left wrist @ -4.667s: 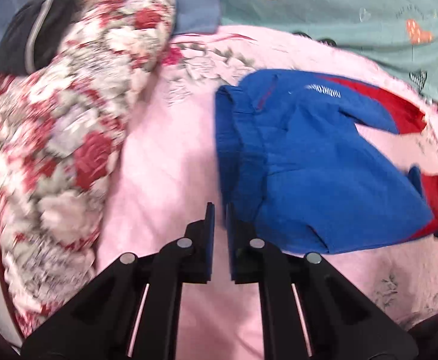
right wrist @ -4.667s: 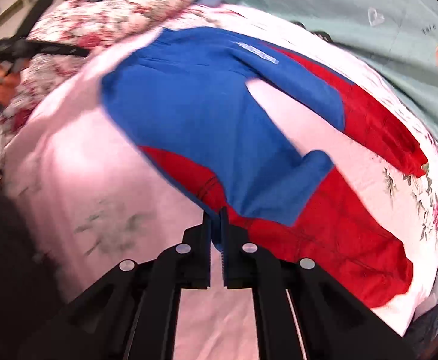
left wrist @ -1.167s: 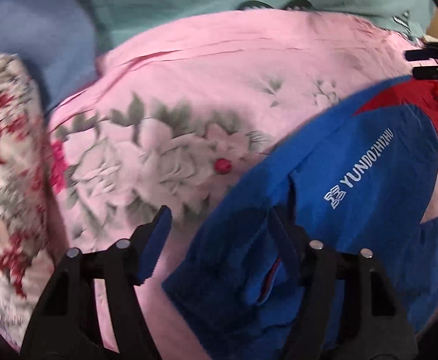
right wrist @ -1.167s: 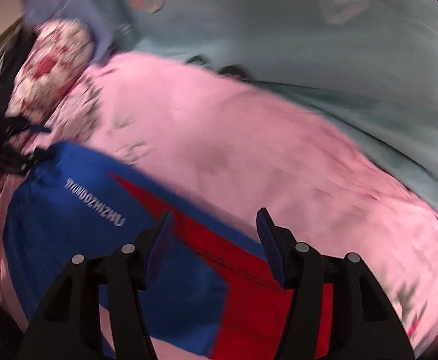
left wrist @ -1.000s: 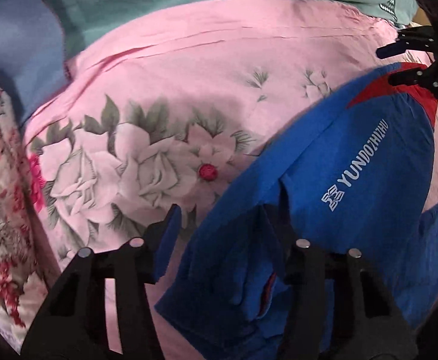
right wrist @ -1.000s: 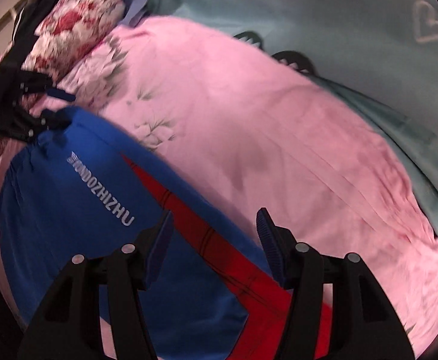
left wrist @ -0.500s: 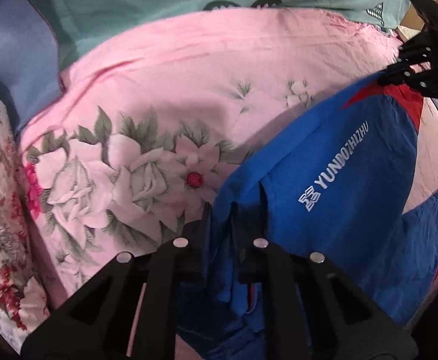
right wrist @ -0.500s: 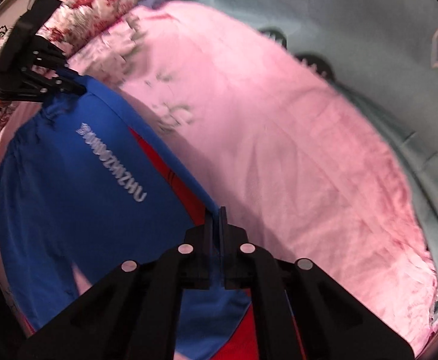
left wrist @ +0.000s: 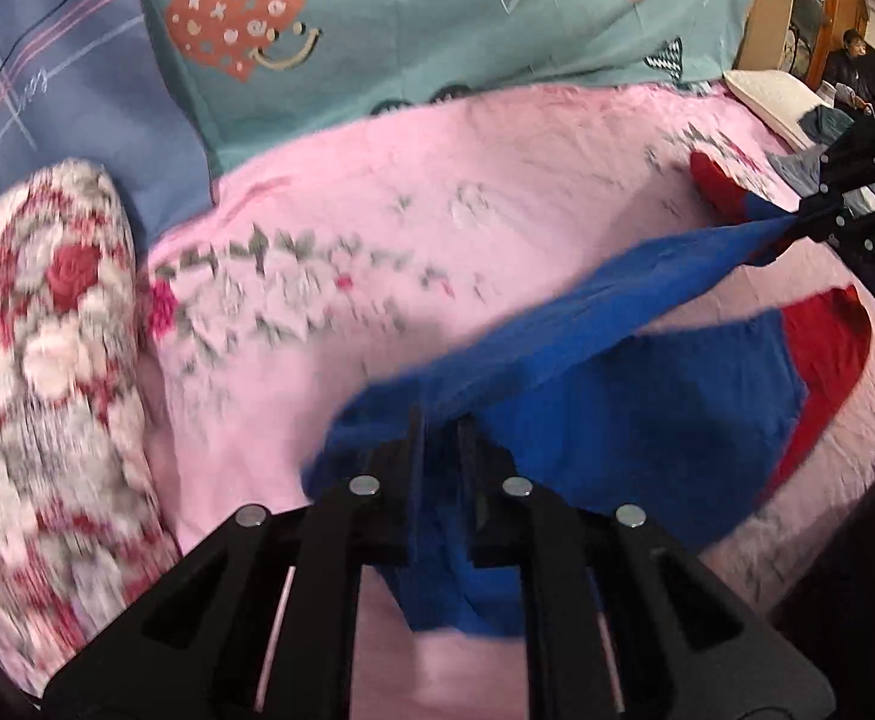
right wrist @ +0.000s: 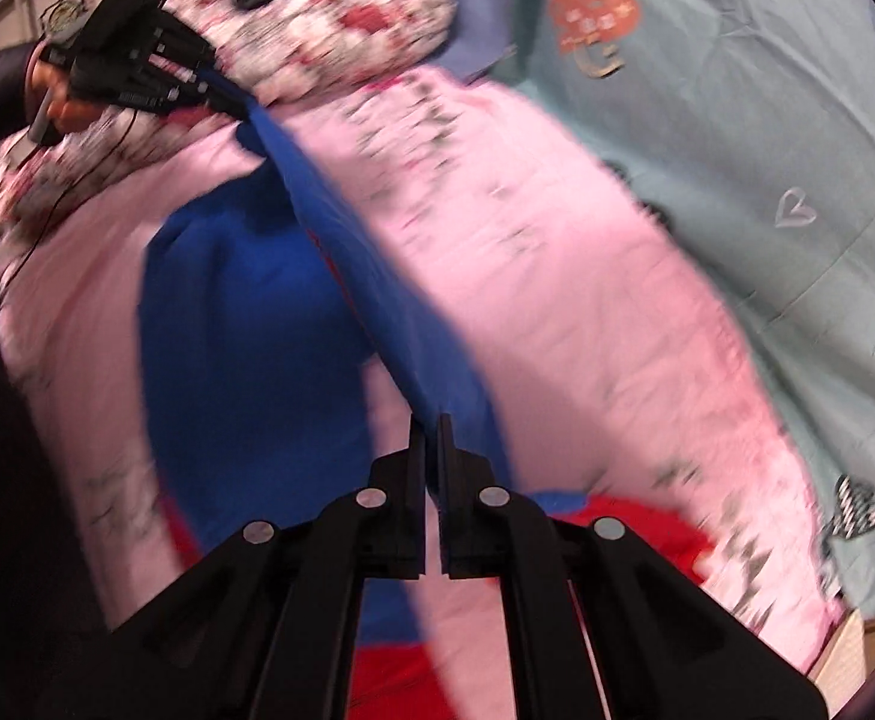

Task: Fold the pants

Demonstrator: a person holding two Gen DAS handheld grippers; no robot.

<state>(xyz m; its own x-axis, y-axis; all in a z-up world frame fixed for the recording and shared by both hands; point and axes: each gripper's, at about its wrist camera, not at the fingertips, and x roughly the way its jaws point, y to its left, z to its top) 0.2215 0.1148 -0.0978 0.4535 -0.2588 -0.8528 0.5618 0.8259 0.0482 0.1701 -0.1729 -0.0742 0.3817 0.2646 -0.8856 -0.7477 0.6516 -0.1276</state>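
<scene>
Blue-and-red fabric pants [left wrist: 647, 396] hang lifted over pink floral bedsheet [left wrist: 497, 192], stretched taut between both tongs. We see left gripper [left wrist: 440, 438] clamped on near blue edge, right gripper [right wrist: 430, 438] clamped on far-right blue edge. Floral quilt roll [left wrist: 47, 360] left.

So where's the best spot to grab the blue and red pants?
Probably the blue edge, where both grippers already pinch the pants: left gripper at one end, right gripper at the other. Come from above; that edge is stretched straight between them, while the rest hangs loose onto the pink sheet.
</scene>
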